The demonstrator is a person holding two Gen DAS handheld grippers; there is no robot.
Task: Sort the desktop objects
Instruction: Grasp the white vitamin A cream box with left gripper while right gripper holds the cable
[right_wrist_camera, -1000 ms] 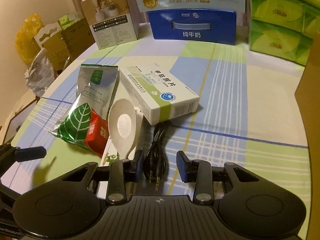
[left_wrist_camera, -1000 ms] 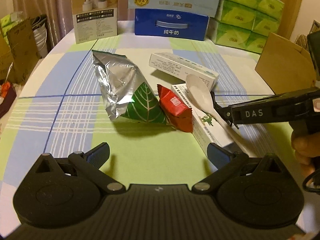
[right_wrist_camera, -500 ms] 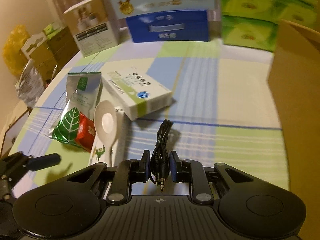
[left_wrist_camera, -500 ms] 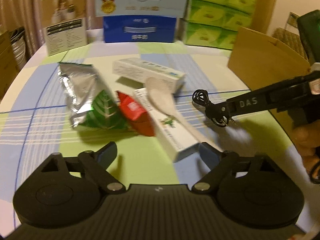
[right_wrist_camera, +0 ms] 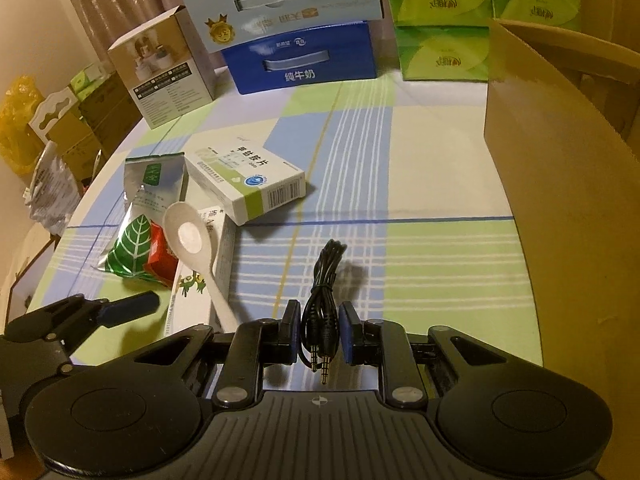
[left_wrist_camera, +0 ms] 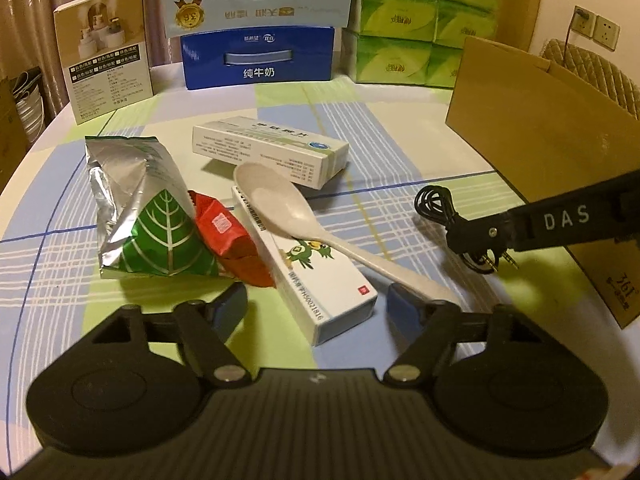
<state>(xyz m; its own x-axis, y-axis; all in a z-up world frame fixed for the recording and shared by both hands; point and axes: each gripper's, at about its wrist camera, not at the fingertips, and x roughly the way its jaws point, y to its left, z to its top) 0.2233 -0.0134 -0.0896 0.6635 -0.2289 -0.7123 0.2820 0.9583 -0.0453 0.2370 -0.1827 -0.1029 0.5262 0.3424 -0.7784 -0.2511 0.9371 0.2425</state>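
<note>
My right gripper (right_wrist_camera: 319, 328) is shut on a coiled black audio cable (right_wrist_camera: 325, 280) and holds it above the table; it also shows in the left wrist view (left_wrist_camera: 478, 242), where the cable (left_wrist_camera: 436, 204) hangs beside the cardboard box (left_wrist_camera: 536, 136). My left gripper (left_wrist_camera: 316, 312) is open and empty, just before a long white medicine box (left_wrist_camera: 308, 268). A white spoon (left_wrist_camera: 280, 208) lies across that box. A red packet (left_wrist_camera: 224, 228), a silver-green foil bag (left_wrist_camera: 136, 200) and a second medicine box (left_wrist_camera: 272, 148) lie close by.
An open cardboard box (right_wrist_camera: 560, 184) stands at the right. At the table's far edge stand a blue milk carton (left_wrist_camera: 256, 56), a stack of green tissue packs (left_wrist_camera: 420, 20) and a beige product box (left_wrist_camera: 104, 52).
My right gripper closed on the cable, lifted it off the table and carried it right, toward the cardboard box. My left gripper has stayed open and shifted slightly.
</note>
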